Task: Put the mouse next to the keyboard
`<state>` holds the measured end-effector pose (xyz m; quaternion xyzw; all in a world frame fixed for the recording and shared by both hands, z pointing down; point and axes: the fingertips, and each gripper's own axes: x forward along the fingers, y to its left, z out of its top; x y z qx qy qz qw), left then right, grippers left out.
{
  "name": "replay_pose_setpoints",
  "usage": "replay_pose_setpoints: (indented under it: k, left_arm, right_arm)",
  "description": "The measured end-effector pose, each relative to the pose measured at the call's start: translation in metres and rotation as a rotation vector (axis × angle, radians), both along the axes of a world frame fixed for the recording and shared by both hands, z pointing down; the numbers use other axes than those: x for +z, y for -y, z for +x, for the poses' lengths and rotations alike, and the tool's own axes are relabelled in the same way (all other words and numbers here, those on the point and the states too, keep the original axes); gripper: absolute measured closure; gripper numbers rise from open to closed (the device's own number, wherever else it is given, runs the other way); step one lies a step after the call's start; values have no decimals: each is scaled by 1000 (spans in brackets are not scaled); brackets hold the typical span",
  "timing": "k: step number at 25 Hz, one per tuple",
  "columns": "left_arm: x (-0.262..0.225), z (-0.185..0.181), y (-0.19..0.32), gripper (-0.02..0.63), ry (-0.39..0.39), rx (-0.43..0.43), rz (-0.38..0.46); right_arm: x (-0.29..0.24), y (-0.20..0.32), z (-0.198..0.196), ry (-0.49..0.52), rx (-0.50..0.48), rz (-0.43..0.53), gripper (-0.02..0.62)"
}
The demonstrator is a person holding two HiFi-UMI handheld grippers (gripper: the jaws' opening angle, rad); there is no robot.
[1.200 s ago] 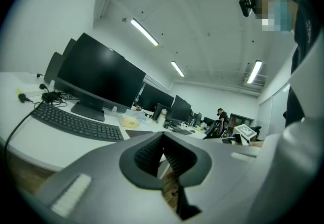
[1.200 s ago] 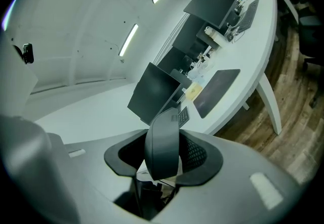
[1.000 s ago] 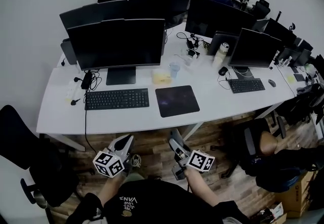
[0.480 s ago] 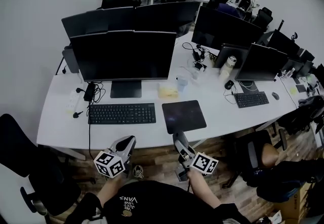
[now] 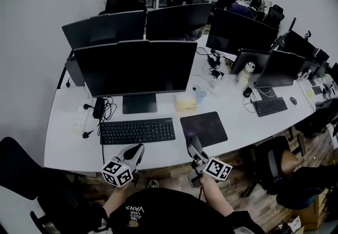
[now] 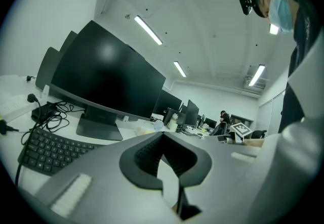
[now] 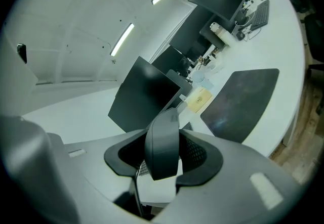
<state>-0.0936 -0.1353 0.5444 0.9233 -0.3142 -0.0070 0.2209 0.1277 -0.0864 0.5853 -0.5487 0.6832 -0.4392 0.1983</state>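
Shows right tool (image 5: pixel 191 143) pinching a dark grey curved plastic mouse (image 7: pixel 163 142), held off the white bench (image 5: pixel 68 148), to the right of and nearer than the black rectangular keyboard (image 5: pixel 137 131). Shows left tool (image 5: pixel 137 149) pressed together and empty, just in front of the keyboard. Shows dark square mouse pad (image 5: pixel 204 128) lying flat just right of the keyboard.

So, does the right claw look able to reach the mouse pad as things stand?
Probably yes: the right claw, holding the mouse, is at the desk edge right by the mouse pad, with nothing between them.
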Motion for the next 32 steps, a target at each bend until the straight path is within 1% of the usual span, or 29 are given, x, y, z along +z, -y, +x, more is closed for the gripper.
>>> replay_pose_setpoints:
  k: [4, 7, 10, 16, 19, 23, 28, 32]
  left_arm:
    - [2, -19, 16, 604, 0, 12, -7]
    - [12, -31, 26, 604, 22, 21, -19]
    - [20, -32, 39, 604, 27, 21, -30]
    - [22, -15, 54, 604, 17, 7, -27]
    - [27, -10, 61, 604, 21, -30, -41]
    - [30, 6, 69, 604, 22, -77, -60]
    - [31, 26, 82, 604, 15, -142, -68]
    - [31, 41, 88, 604, 20, -176, -70]
  right_arm:
    - [5, 13, -12, -11, 24, -16, 414]
    - [9, 25, -18, -20, 25, -24, 414]
    - [17, 38, -19, -28, 21, -39, 414]
    - [33, 66, -7, -39, -16, -66, 414]
    - [41, 84, 1, -49, -53, -83, 414]
    - [52, 106, 17, -79, -111, -113, 414]
    - [67, 134, 32, -106, -191, -150, 414]
    - [82, 151, 43, -133, -250, -181, 414]
